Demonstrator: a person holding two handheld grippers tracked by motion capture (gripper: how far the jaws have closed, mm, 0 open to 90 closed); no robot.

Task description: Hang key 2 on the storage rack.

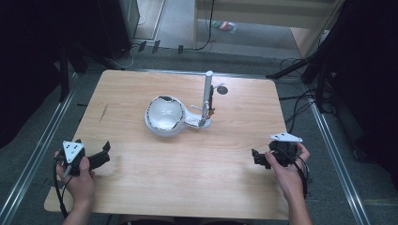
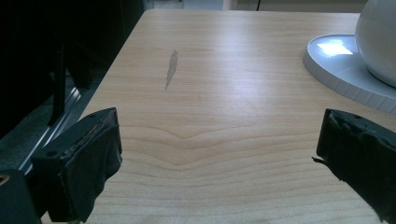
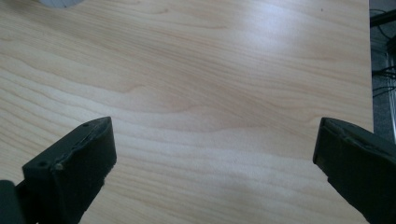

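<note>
Your left tongs (image 1: 96,157) sit at the pale wooden bench's (image 1: 141,187) near-left corner, jaws spread wide and empty. At mid-bench lies the white round-headed lamp (image 1: 164,115), its long axis running left-right, head leftward, white post (image 1: 207,96) upright at its right end. The left gripper view adds a grey streak (image 2: 171,69) on the wood. Your right tongs (image 1: 261,158), near-right, also gape wide and empty.

White desk lamp (image 1: 176,112) mid wooden table (image 1: 141,178).
</note>
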